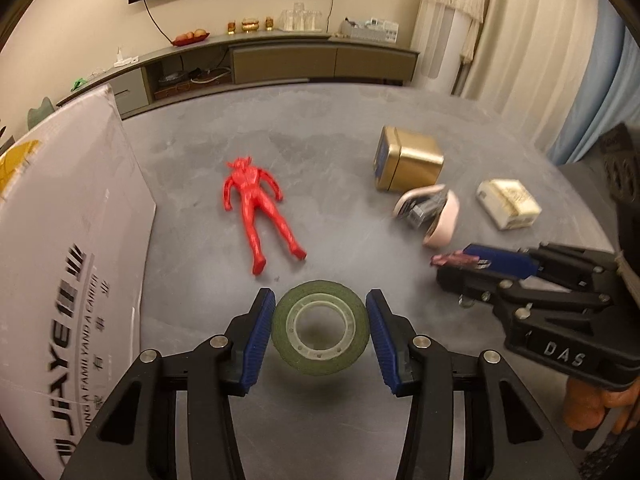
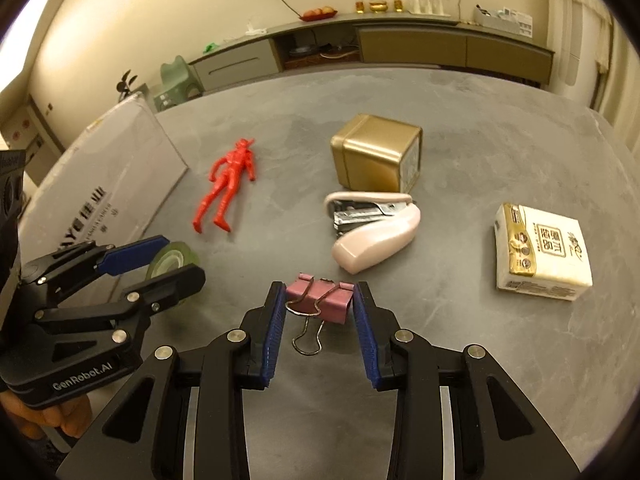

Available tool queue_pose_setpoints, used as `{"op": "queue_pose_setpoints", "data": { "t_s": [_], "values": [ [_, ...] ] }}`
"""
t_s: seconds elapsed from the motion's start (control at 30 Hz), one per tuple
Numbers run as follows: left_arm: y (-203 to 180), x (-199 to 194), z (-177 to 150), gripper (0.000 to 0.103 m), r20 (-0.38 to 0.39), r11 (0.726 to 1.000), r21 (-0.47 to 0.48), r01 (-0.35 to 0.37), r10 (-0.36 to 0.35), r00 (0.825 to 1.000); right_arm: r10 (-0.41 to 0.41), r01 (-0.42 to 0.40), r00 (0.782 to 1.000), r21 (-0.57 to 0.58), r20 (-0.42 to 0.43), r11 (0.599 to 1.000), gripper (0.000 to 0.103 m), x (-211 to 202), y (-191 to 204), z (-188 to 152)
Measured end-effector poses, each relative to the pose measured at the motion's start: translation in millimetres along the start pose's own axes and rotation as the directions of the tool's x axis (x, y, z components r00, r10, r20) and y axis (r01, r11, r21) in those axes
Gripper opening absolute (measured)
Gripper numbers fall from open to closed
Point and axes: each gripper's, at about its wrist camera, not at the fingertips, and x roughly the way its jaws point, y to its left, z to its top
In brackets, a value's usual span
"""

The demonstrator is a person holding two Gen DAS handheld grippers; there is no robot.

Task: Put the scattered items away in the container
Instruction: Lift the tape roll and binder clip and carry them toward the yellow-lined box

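My left gripper (image 1: 320,297) is shut on a green tape roll (image 1: 320,367), its blue pads pressing both sides; a shadow lies under the roll. In the right wrist view the same gripper (image 2: 181,258) holds the roll (image 2: 172,257) beside the white cardboard box (image 2: 112,184). My right gripper (image 2: 320,288) is shut on a pink binder clip (image 2: 320,299), whose wire handle hangs toward me. Seen from the left wrist, that gripper (image 1: 454,267) carries the clip (image 1: 454,259) at the right. The box (image 1: 60,240) fills the left side.
On the grey table (image 2: 460,128) lie a red toy figure (image 2: 226,184), a gold tin (image 2: 372,156), a pink stapler (image 2: 376,236) and a tissue pack (image 2: 540,252). A long sideboard (image 2: 400,44) stands along the far wall.
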Motion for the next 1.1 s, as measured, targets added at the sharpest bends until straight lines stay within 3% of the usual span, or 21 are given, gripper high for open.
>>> {"op": "queue_pose_setpoints", "data": {
  "t_s": [0.63,1.1],
  "values": [
    [5,-56,25,0.048,0.137,0.996,-0.037,0.082,-0.076,0.988,-0.019,0.022,0.997,-0.037,0.076,0.999,0.036,-36,26,7],
    [11,-88,29,0.048,0.202,0.991,-0.057,0.121,-0.107,0.974,-0.032,0.029,0.993,0.033,0.114,0.999,0.036,-73,35,-3]
  ]
}}
